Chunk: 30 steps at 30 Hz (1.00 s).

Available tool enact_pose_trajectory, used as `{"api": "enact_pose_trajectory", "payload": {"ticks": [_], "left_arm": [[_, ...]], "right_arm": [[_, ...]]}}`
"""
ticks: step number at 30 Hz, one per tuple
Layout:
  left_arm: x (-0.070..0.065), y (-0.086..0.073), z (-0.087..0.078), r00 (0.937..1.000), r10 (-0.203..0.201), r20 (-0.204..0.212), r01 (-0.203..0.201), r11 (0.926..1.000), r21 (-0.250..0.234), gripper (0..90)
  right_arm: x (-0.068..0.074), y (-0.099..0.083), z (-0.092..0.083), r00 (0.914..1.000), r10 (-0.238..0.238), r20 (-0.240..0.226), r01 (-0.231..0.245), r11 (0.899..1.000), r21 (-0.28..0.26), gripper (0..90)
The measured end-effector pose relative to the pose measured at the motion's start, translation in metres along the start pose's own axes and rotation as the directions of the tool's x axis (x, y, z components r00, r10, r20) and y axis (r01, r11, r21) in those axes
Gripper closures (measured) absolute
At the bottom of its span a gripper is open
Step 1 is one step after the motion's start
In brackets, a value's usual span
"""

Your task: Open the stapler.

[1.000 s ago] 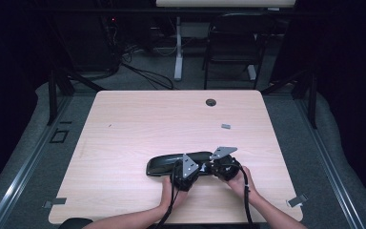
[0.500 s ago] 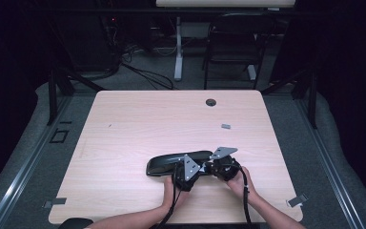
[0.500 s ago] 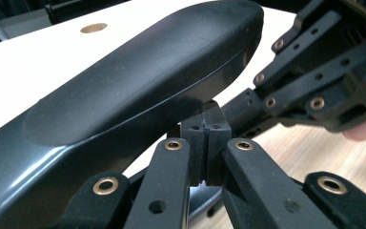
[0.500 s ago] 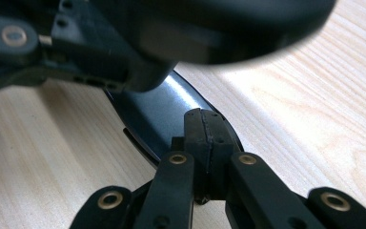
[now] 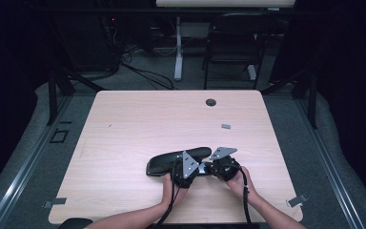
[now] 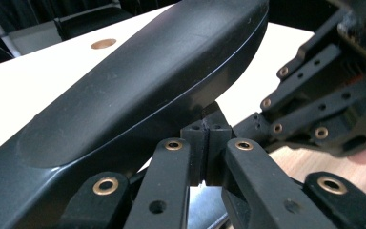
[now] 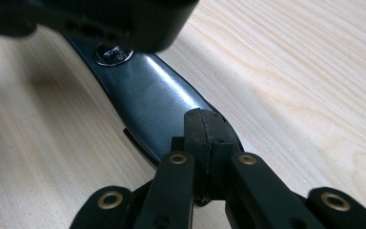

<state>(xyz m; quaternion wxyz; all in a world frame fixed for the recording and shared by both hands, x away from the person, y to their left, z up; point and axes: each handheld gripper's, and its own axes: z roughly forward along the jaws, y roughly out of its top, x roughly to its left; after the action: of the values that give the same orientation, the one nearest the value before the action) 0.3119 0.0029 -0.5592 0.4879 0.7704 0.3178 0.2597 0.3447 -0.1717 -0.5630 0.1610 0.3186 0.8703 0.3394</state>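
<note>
Long black case (image 5: 176,162) lying near the front of the surface (image 5: 138,124), left gripper (image 6: 206,143) and right gripper (image 7: 204,138) fully closed against it (gripping nothing); it could skid if pushed unevenly.

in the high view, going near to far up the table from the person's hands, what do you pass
person's hands → long black case with both hand-held grippers at its right end → small grey block → round cable hole near the table's far edge
</note>
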Motion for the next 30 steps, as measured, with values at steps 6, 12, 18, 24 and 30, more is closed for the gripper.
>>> {"api": "enact_pose_trajectory", "payload": {"ticks": [6, 12, 18, 24, 30], "left_arm": [[0.002, 0.006, -0.004, 0.9999, -0.006, 0.009, 0.006, 0.9999, -0.014, 90.0], [0.003, 0.008, -0.006, 0.9999, -0.01, 0.003, 0.01, 0.9997, -0.021, 90.0], [0.005, 0.012, -0.01, 0.9996, -0.028, 0.003, 0.028, 0.9987, -0.043, 90.0], [0.009, 0.016, -0.015, 0.999, -0.044, 0.004, 0.044, 0.9975, -0.055, 90.0], [0.012, 0.025, -0.023, 0.9981, -0.062, 0.007, 0.062, 0.9944, -0.086, 90.0]], "right_arm": [[0.002, 0.0, 0.0, 1.0, -0.001, 0.006, 0.001, 1.0, 0.001, 90.0], [0.002, 0.0, 0.001, 1.0, 0.002, 0.004, -0.002, 1.0, -0.006, 90.0], [0.002, 0.0, 0.0, 1.0, -0.004, 0.007, 0.004, 1.0, 0.003, 90.0], [0.002, 0.0, 0.0, 1.0, 0.0, 0.003, 0.0, 1.0, 0.002, 90.0], [0.002, 0.001, -0.001, 1.0, -0.005, 0.006, 0.005, 1.0, 0.008, 90.0]]}}
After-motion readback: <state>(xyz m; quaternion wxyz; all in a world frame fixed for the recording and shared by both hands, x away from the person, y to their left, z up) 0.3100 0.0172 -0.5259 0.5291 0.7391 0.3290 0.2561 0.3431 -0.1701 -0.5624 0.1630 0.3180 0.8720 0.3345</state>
